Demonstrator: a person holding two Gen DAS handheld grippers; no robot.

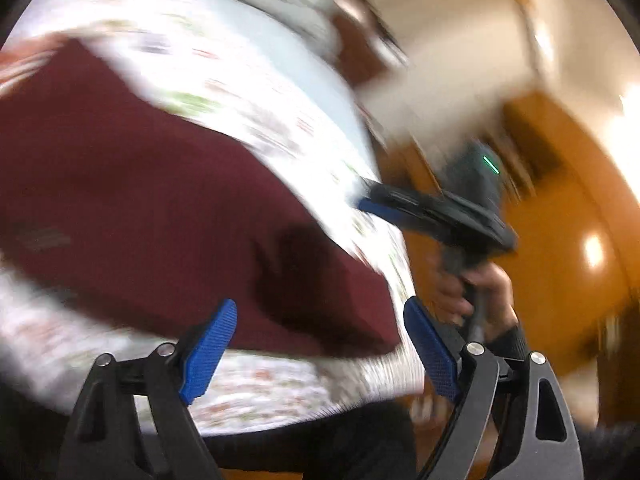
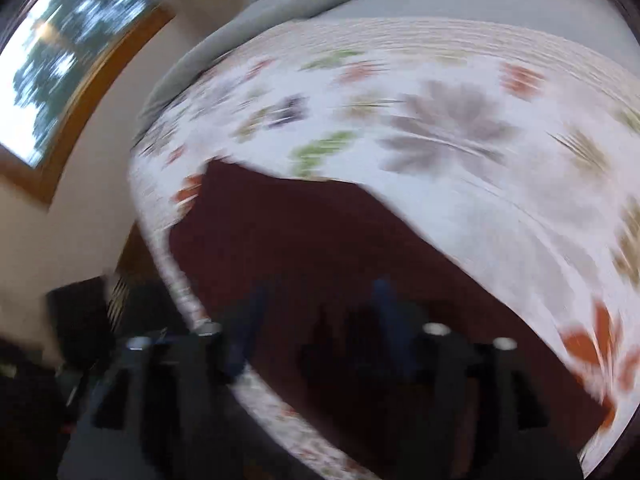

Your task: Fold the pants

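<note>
Flowered bedsheet [image 1: 248, 92] carrying the maroon pants [image 1: 152, 200], which lie flat at its middle. Left gripper [image 1: 320, 344], jaws released and empty, near the pants' edge; right gripper [image 2: 316, 328], jaws apart, above them. Risk: hasty, blurred approach snagging the sheet too.

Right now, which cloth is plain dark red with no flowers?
The folded maroon pants. They are one solid colour, while the white bedsheet under them has printed flowers.

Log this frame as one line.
pants: flat on floral sheet | left gripper: open, empty | right gripper: blurred, apparently empty
</note>
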